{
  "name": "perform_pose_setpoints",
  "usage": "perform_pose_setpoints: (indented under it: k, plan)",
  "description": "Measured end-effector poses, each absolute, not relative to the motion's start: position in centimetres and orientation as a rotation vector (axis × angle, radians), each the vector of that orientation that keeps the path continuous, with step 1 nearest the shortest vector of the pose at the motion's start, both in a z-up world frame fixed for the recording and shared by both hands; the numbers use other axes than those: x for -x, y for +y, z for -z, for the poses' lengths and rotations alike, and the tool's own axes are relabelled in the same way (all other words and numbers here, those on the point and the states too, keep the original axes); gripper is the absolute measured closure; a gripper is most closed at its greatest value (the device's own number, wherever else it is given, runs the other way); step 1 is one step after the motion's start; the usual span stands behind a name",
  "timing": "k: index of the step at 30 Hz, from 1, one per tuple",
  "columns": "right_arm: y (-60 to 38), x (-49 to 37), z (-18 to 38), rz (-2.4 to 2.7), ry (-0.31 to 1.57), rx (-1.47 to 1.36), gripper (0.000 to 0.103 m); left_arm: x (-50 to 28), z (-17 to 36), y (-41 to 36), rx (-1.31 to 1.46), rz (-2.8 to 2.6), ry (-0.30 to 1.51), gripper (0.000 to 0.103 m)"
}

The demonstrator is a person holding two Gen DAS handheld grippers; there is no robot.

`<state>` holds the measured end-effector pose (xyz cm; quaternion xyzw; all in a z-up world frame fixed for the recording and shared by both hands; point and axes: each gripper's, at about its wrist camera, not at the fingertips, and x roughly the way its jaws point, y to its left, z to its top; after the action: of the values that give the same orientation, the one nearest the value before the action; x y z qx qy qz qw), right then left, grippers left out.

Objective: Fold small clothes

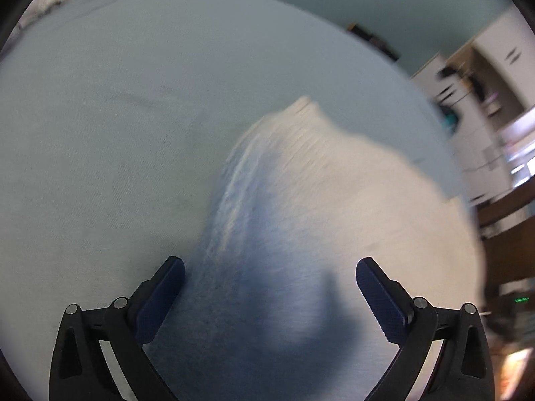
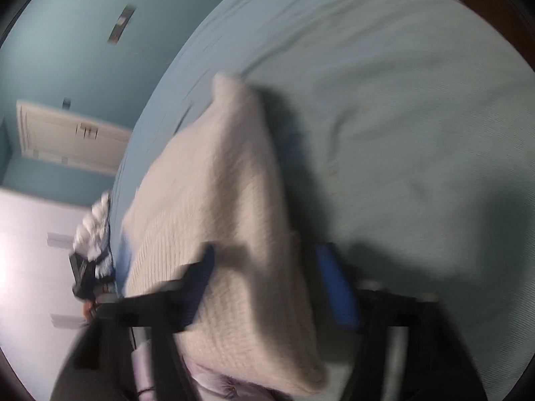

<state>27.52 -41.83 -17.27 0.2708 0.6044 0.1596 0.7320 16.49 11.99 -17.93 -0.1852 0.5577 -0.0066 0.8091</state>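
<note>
1. A cream knitted garment (image 1: 334,200) is seen lying on a pale blue bedsheet (image 1: 117,117), a blurred, lifted edge of it running toward the left gripper (image 1: 270,287).
2. The left gripper is held wide apart just above the garment; nothing is pinched between its dark blue pads (image 1: 160,297), and cloth is seen only beneath the gap.
3. In the right wrist view, the garment (image 2: 217,200) is raised off the bedsheet (image 2: 401,117) in a tall ridge that passes between the fingers of the right gripper (image 2: 267,287); through heavy blur, that gripper is judged to be clamped on the cloth.
4. The fold is judged to be under way: one side is carried, the other has been let go.
5. Laying the raised part down on the garment and flattening it are judged to remain.
</note>
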Motion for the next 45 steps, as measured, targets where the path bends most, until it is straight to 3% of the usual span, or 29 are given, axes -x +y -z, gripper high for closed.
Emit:
perform_pose_setpoints:
  k: [3, 5, 14, 16, 18, 19, 26, 29, 30, 33, 36, 40, 41, 45]
  plan:
    - [-40.0, -27.0, 13.8, -0.285, 1.263, -0.368, 0.098, -16.6, 20.8, 11.3, 0.302, -0.067, 1.26, 0.0]
    - [-41.9, -26.8, 12.5, -0.209, 1.214, -0.432, 0.098, -16.2, 20.8, 12.1, 0.364, -0.058, 1.213, 0.0]
    - [-41.6, -28.0, 20.0, -0.09, 1.305, -0.429, 0.098, -17.1, 20.8, 11.9, 0.337, -0.041, 1.214, 0.0]
    - [-41.6, -28.8, 19.0, -0.098, 1.315, -0.44, 0.085, -17.1, 20.8, 12.1, 0.329, -0.043, 1.213, 0.0]
    - [-43.4, -30.0, 17.7, -0.03, 1.335, -0.509, 0.055, -17.1, 20.9, 11.8, 0.321, -0.045, 1.209, 0.0]
    - [-44.0, -30.8, 16.8, 0.0, 1.314, -0.53, 0.051, -16.8, 20.9, 12.0, 0.319, -0.044, 1.204, 0.0]
    - [-38.1, -40.0, 12.8, -0.075, 1.245, -0.431, 0.05, -16.5, 21.0, 11.7, 0.309, -0.035, 1.179, 0.0]
    - [-32.9, -42.5, 14.4, -0.129, 1.255, -0.352, 0.049, -16.5, 21.1, 11.6, 0.311, -0.03, 1.177, 0.0]
    - [-31.5, -43.1, 15.4, -0.12, 1.264, -0.289, 0.042, -16.5, 21.1, 11.6, 0.311, -0.028, 1.176, 0.0]
    - [-28.5, -44.6, 19.7, 0.002, 1.349, -0.09, 0.034, -16.7, 20.8, 11.6, 0.303, -0.027, 1.196, 0.0]
    - [-28.3, -43.7, 17.4, 0.061, 1.302, -0.097, 0.034, -16.9, 19.0, 11.9, 0.255, -0.023, 1.256, 0.001]
    - [-27.5, -39.9, 13.3, -0.052, 1.234, -0.121, 0.029, -16.2, 13.2, 11.2, 0.164, -0.044, 1.146, 0.001]
    - [-27.0, -38.8, 13.1, -0.107, 1.253, -0.132, 0.022, -16.0, 12.0, 10.4, 0.158, -0.017, 1.12, 0.0]
    - [-26.3, -35.0, 15.8, -0.259, 1.327, -0.107, 0.022, -15.3, 9.0, 4.1, 0.053, 0.11, 1.019, 0.0]
